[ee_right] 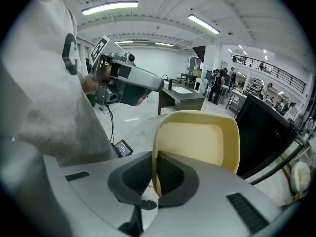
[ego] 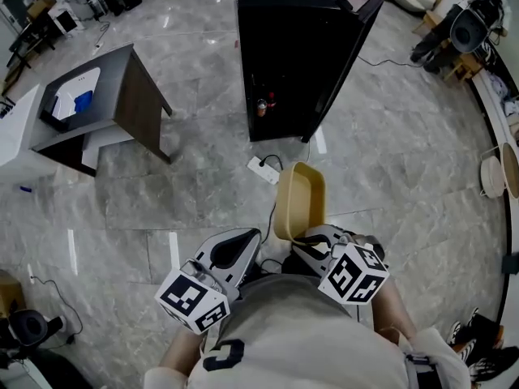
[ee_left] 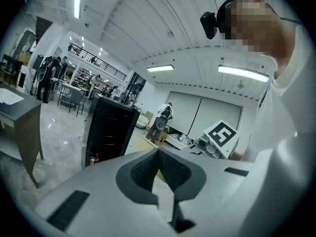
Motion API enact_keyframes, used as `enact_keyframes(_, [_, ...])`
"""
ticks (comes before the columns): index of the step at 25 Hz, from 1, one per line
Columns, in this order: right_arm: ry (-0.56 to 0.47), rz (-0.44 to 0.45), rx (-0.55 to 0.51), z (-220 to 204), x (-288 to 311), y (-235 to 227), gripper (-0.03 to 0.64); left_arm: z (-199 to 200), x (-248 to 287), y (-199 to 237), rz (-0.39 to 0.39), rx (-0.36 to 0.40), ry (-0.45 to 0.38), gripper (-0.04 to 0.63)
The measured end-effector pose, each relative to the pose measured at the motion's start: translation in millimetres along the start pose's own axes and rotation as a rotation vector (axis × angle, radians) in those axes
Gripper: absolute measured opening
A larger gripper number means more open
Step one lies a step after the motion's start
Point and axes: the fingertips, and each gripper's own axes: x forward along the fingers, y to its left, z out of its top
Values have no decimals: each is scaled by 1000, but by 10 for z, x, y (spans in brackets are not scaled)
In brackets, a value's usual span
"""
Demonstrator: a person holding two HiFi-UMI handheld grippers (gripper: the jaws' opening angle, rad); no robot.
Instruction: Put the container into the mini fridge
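The container is pinched by its wall between my right gripper's jaws, its yellow tub rising past the tips. My left gripper is closed, empty. The black mini fridge stands well ahead, door open.

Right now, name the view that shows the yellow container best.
Right gripper view: the container fills the middle, its wall pinched by the right gripper. Head view shows it small, from above. Left gripper view: a sliver at most.
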Motion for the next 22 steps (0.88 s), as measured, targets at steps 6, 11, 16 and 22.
enact_keyframes(6, [-20,13,-37,-325,-253,-389,31,117,567,-223,21,17,12,57])
enact_keyframes(11, [-32,27,-80,-572,-462,-690,32,126,1002,-332,79,31,36,57])
enact_keyframes(16, [-59,25,-107,-797,-612,-937,32,234,1378,-452,68,10,10,57])
enact_keyframes(22, [-92,16,-113,-980,-816,-1186,32,328,1739,-559,82,63,36,57])
